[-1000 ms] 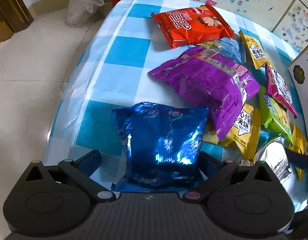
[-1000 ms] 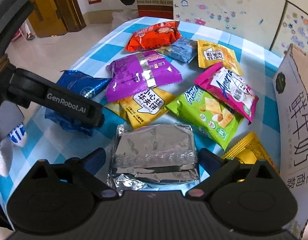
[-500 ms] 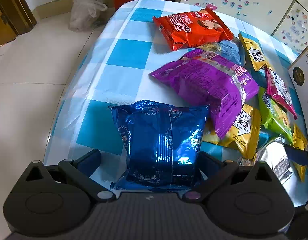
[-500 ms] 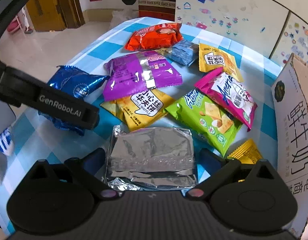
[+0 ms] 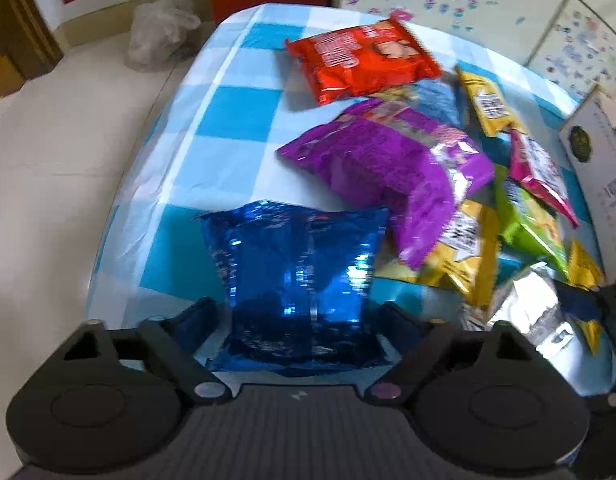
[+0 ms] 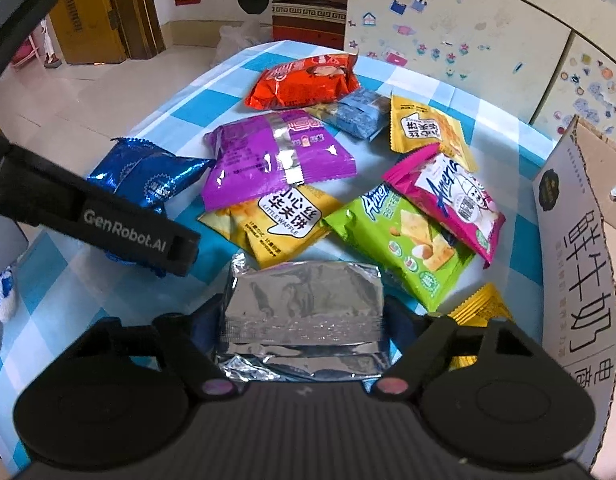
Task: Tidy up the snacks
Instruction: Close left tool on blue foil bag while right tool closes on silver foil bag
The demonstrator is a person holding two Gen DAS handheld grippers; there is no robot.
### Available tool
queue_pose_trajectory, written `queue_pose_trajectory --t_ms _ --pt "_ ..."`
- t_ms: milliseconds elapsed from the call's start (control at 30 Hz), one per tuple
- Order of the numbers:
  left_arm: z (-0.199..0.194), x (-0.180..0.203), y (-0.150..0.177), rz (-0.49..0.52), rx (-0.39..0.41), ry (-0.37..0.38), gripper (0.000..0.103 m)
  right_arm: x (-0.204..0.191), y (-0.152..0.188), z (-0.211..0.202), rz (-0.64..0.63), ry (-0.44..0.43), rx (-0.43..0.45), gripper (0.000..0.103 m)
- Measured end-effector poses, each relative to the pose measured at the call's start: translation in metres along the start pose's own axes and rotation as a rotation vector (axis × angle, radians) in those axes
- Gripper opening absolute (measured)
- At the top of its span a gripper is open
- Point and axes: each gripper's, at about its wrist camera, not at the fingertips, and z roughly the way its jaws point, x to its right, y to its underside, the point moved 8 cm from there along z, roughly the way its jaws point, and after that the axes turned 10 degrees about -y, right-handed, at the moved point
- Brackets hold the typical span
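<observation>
- Snack packets lie spread over a blue-and-white checked tablecloth (image 6: 108, 300), with a printed cardboard box (image 6: 579, 240) standing at the table's right edge.
- A blue foil packet (image 5: 296, 280) sits between the two fingers of the left gripper (image 5: 298, 316); its near end reaches back to the gripper body and its far end points away across the cloth.
- The left gripper's jaws have just been closing, and the fingers now stand right at the packet's two sides; whether the pads actually press on the foil cannot be told through the blur.
- A silver foil packet (image 6: 304, 312) lies flat between the fingers of the right gripper (image 6: 304, 320), squarely in line with it.
- The right gripper's jaws have also just been closing, and the fingers sit against the packet's left and right edges; a firm squeeze is not clearly visible.
- Just beyond the silver packet lie a yellow Little Waffle packet (image 6: 276, 220) and a green packet (image 6: 403, 240), with a pink packet (image 6: 451, 196) overlapping the green one.
- A purple packet (image 6: 276, 156) rests partly on the yellow waffle packet, and an orange-red packet (image 6: 304, 80) lies furthest off.
- In the right wrist view, the left gripper's arm crosses in front of the blue packet.
</observation>
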Motion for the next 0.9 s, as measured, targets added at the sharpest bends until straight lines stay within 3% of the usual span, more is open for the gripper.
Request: queue_pose_trajectory --t_ms 100,900 --pt "-0.006 0.004 0.001 0.016 0.009 0.001 0.077 0.002 -0.002 -0.002 0.028 -0.013 0.000 0.078" --pt "-0.052 -0.001 -0.014 0.003 0.129 -0.033 0.076 0.006 -0.024 -0.047 0.077 -0.003 0.093 0.078"
